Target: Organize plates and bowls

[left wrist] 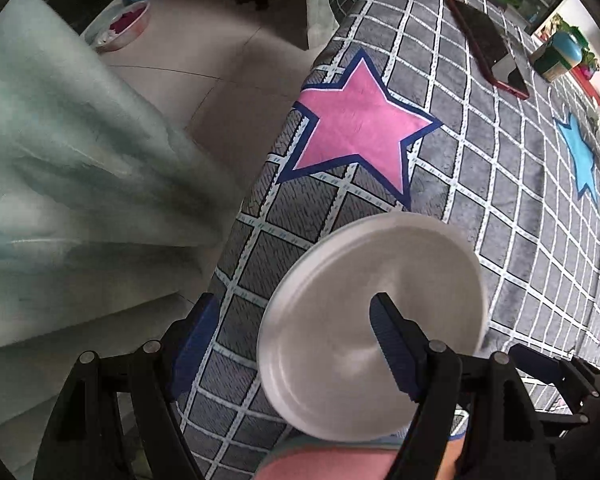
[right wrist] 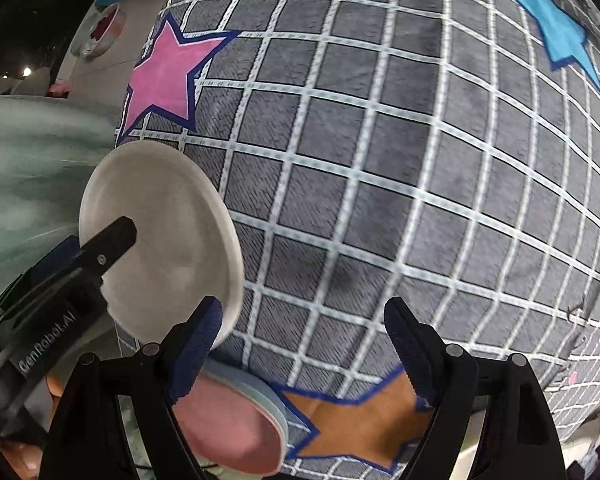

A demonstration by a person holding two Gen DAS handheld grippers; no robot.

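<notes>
A white plate (left wrist: 340,320) lies face up under my left gripper (left wrist: 292,302), near the left edge of the grey checked tablecloth (left wrist: 500,200). The gripper's right finger reaches over the plate's middle. Its left finger stands off the rim with cloth showing between, so the jaws are open. I cannot tell what carries the plate. In the right wrist view, the white plate (right wrist: 168,220) sits at the left, with one of the left gripper's fingers (right wrist: 108,240) across it. A pink plate with a pale blue rim (right wrist: 236,432) lies below. My right gripper (right wrist: 304,308) is open and empty above the cloth.
The table edge drops to a tiled floor (left wrist: 204,72) on the left, beside pale green fabric (left wrist: 60,160). A basin (left wrist: 120,28) stands on the floor. A red-cased phone (left wrist: 488,48) and a green and blue tin (left wrist: 560,54) lie far back on the cloth.
</notes>
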